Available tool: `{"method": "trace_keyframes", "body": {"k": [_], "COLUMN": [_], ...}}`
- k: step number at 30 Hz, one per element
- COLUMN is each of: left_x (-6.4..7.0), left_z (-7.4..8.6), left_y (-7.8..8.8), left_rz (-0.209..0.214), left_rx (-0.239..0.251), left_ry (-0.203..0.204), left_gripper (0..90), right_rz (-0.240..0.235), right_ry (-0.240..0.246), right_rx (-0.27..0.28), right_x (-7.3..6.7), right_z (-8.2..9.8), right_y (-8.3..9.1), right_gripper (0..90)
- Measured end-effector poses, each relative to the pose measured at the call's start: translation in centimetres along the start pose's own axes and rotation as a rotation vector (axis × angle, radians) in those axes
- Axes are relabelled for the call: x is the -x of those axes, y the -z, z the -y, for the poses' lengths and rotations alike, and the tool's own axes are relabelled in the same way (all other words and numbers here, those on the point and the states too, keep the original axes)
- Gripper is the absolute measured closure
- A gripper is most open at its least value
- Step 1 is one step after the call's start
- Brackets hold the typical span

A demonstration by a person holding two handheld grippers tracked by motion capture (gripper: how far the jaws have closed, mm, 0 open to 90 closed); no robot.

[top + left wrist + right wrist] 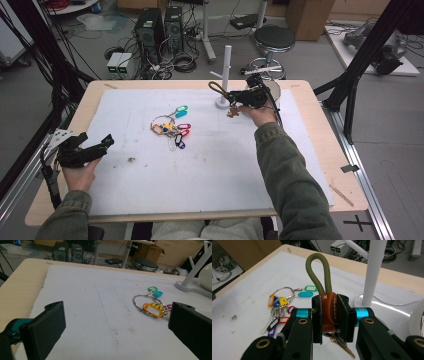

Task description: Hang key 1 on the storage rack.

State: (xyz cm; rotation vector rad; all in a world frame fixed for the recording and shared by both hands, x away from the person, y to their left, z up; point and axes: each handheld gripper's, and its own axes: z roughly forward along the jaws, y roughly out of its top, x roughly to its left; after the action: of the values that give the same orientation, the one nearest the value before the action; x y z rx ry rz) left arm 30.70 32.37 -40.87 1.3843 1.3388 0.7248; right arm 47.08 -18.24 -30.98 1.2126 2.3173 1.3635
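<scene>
One keychain (328,302), with an olive cord loop above a brown leather tab, sits clamped by that tab in our right gripper (329,315), loop free, raised beside the white peg stand (224,75), probably for hanging there. Our left gripper (92,147) rests released near the tagged key bunch (172,129).

stool (273,39) behind table | computer towers (159,27) on floor | cardboard box (310,15), probably

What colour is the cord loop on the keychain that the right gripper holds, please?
Olive green, above a brown leather wrap; the cord loop shows best in the right gripper view.
</scene>
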Motion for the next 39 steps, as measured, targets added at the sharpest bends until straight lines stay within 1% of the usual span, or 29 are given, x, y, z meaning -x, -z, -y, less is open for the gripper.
{"method": "trace_keyframes", "body": {"k": [3,6,10,14,15,19,21,26,29,34,39], "left_x": [-0.1,-0.1,0.0,0.1,0.1,0.1,0.1,0.1,0.1,0.1,0.1], "left_z": [0.0,0.0,0.0,0.1,0.1,0.1,0.1,0.1,0.1,0.1,0.1], "left_y": [-0.1,-0.2,-0.2,-0.3,-0.3,-0.3,-0.3,-0.3,-0.3,-0.3,-0.3], "left_rz": [-0.001,0.002,0.006,0.016,0.015,0.015,0.016,0.009,0.007,0.005,0.006], "left_rx": [0.002,0.005,-0.004,-0.007,-0.009,-0.010,-0.012,-0.010,-0.012,-0.012,-0.012], "left_ry": [0.007,0.010,0.007,0.005,0.004,0.002,0.001,-0.001,-0.004,-0.005,-0.005], "left_gripper": [1.7,1.7,1.7,1.7,1.7,1.7,1.7,1.7,1.7,1.7,1.7], "right_rz": [0.009,0.016,0.029,0.031,0.031,0.039,0.037,0.051,0.047,0.059,0.066], "right_ry": [0.005,-0.001,-0.001,0.005,0.007,0.011,0.011,0.008,0.007,0.003,-0.011], "right_rx": [0.006,0.009,0.013,0.021,0.024,0.036,0.047,0.060,0.065,0.068,0.079], "right_x": [0.0,0.1,0.2,0.1,0.0,-0.1,0.1,0.3,0.4,0.8,1.2], "right_z": [-0.3,-0.4,-0.6,-1.4,-1.9,-2.4,-2.7,-3.3,-3.6,-3.7,-3.7], "right_y": [0.3,0.5,0.5,0.9,1.1,1.5,1.8,2.4,2.6,2.7,3.0], "right_gripper": [75.8,75.8,75.8,75.8,75.8,75.8,75.8,75.8,75.8,75.7,75.8]}}
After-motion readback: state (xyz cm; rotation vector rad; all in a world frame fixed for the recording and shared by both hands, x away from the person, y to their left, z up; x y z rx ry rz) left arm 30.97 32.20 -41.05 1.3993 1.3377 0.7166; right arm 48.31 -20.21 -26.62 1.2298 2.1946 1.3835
